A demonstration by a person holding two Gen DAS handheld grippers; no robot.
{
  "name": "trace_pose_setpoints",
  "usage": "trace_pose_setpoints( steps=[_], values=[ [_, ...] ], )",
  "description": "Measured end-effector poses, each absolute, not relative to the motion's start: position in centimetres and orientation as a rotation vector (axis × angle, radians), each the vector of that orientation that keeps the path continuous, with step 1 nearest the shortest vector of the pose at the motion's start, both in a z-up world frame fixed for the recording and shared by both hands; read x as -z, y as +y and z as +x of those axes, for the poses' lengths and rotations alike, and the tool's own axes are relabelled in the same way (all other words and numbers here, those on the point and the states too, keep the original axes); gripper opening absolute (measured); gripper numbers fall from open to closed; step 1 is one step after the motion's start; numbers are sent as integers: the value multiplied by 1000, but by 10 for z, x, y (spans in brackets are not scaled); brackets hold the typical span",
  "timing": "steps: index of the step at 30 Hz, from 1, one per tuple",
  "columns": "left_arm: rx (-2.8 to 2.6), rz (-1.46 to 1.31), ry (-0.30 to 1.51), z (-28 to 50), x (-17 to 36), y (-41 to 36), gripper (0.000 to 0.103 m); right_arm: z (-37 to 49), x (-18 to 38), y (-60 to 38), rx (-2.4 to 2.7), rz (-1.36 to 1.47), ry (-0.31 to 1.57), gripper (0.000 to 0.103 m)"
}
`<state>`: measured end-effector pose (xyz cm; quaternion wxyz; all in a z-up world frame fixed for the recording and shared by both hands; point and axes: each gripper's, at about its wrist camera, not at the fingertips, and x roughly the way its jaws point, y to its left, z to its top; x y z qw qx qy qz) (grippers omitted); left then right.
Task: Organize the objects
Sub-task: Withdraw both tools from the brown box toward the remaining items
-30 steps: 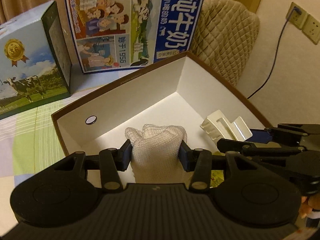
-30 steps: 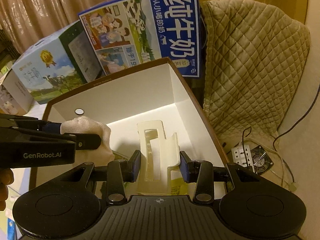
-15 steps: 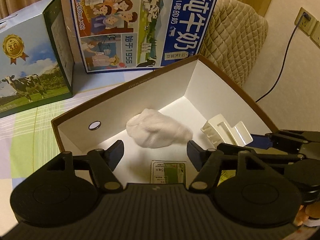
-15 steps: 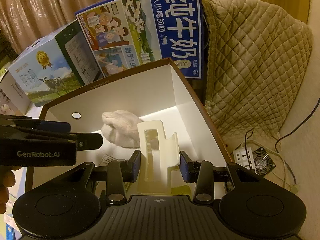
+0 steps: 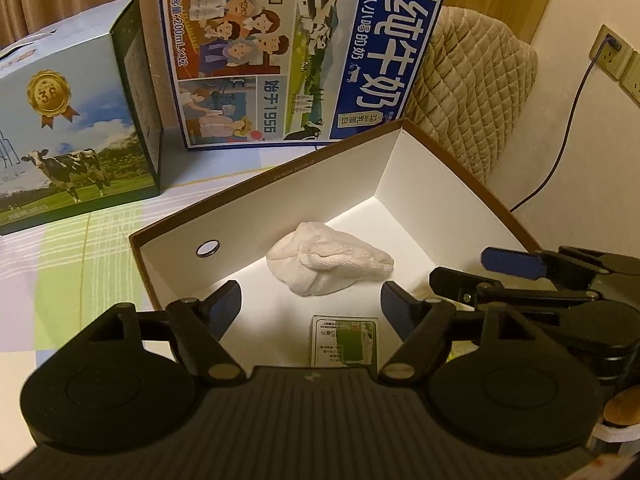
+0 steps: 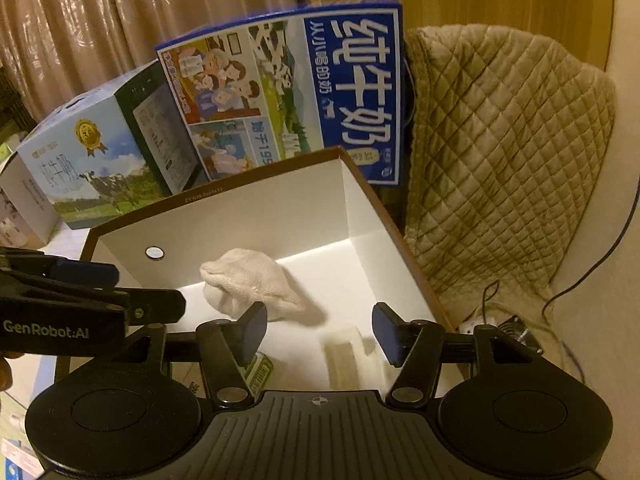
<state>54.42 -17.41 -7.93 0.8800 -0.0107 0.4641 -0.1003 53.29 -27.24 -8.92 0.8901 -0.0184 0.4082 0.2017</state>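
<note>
Tongs hang over the brown box [image 5: 460, 156] with white walls, one pair in each hand. The left tongs [image 5: 311, 300] have just been opening and now stand wide apart, gripping nothing. The white cloth [image 5: 328, 262] lies loose on the box floor, just past the blue pads [image 5: 394, 312], and does not touch them. A small green and white packet [image 5: 345, 342] lies flat on the floor under these tongs. The right tongs [image 6: 320, 328] have just been opening too, and their blue pads hold nothing. The cream plastic piece [image 6: 346, 356] lies on the box floor below the gap, a bit blurry. Two milk cartons [image 5: 296, 52] stand behind the box on the table.
</note>
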Motion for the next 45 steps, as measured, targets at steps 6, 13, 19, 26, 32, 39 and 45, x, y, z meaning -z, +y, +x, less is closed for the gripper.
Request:
trace_pose_setpoints(
  steps=[6, 13, 19, 26, 32, 39, 45],
  values=[
    [217, -43, 951, 531, 68, -170, 78, 517, 78, -280, -423, -19, 845, 58],
    [227, -65, 929, 507, 52, -166, 84, 490, 64, -293, -426, 20, 852, 62],
    [226, -77, 915, 481, 39, -163, 86, 461, 53, -301, -424, 48, 855, 64],
    [226, -81, 899, 446, 24, -160, 87, 427, 41, -310, -423, 73, 854, 64],
    [215, -90, 888, 417, 12, -155, 87, 400, 31, -317, -428, 84, 850, 65],
    [204, -96, 876, 379, 2, -150, 88, 368, 19, -321, -439, 91, 838, 65],
    [199, -101, 873, 346, -3, -144, 89, 339, 14, -320, -462, 95, 840, 65]
  ],
)
